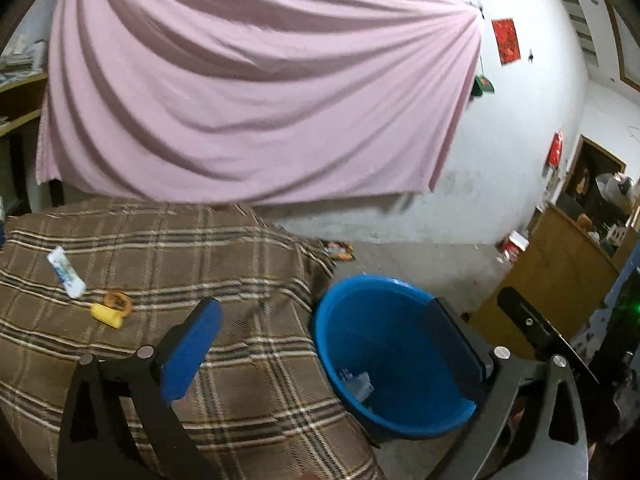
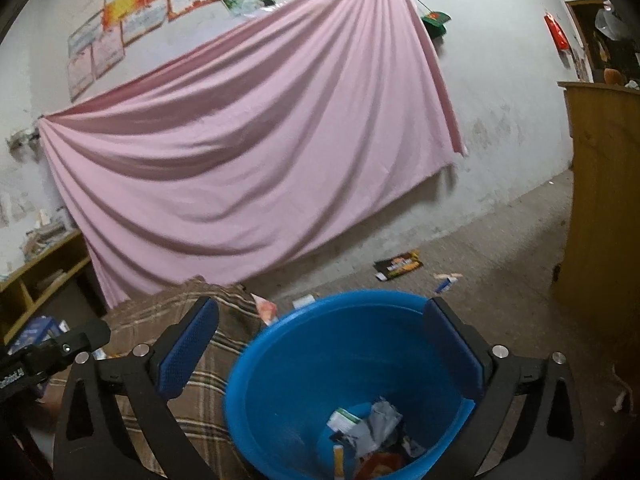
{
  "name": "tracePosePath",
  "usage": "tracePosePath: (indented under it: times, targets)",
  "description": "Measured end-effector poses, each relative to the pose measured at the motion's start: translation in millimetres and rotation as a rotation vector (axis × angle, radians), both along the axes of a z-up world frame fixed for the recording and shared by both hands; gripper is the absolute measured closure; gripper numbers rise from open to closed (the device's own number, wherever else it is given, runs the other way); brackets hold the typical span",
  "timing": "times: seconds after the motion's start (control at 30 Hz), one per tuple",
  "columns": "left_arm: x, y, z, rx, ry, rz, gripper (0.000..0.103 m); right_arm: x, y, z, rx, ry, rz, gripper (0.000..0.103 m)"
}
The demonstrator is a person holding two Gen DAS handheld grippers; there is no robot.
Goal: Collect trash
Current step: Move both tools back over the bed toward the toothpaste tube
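Note:
A blue bucket (image 1: 400, 344) stands on the floor beside a brown plaid blanket (image 1: 160, 272). My left gripper (image 1: 322, 308) is open and empty, with one finger over the blanket and the other over the bucket's right side. On the blanket lie a white tube (image 1: 66, 272), a yellow piece (image 1: 106, 314) and a brown ring-shaped scrap (image 1: 118, 302). My right gripper (image 2: 322, 308) is open and empty above the bucket (image 2: 296, 380), which holds crumpled wrappers (image 2: 372, 424). On the floor behind it lie a dark wrapper (image 2: 398, 265) and a small tube (image 2: 446, 282).
A pink sheet (image 2: 248, 140) hangs on the white wall behind. A wooden cabinet (image 2: 600, 200) stands at the right and a low shelf (image 2: 40, 276) at the left. A red-white wrapper (image 2: 266, 308) and a white scrap (image 2: 302, 302) lie by the blanket's corner.

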State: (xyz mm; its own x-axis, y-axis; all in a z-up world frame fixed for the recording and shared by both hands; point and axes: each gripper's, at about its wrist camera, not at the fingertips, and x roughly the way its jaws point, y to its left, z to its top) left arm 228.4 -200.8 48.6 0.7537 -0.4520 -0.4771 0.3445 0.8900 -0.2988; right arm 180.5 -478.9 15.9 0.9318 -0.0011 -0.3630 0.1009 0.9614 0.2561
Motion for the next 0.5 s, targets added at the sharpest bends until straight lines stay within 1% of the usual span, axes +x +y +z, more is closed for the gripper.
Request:
tracePosePath:
  times: [0.17, 0.3, 0.5]
  targets:
    - [-7.2, 10.3, 10.2, 0.014, -0.055, 0.055, 0.003, 1.1, 17.2, 10.5, -0.022, -0.057, 0.030, 0.000]
    - [-14.3, 24.4, 15.8, 0.023, -0.105, 0.093, 0.003, 0.9, 37.6, 20.7, -0.037, -0.123, 0.062, 0.000]
    - [-24.8, 59.2, 23.2, 0.031, -0.173, 0.178, 0.003, 0.6, 69.5, 33.8, -0.048, -0.221, 0.107, 0.000]
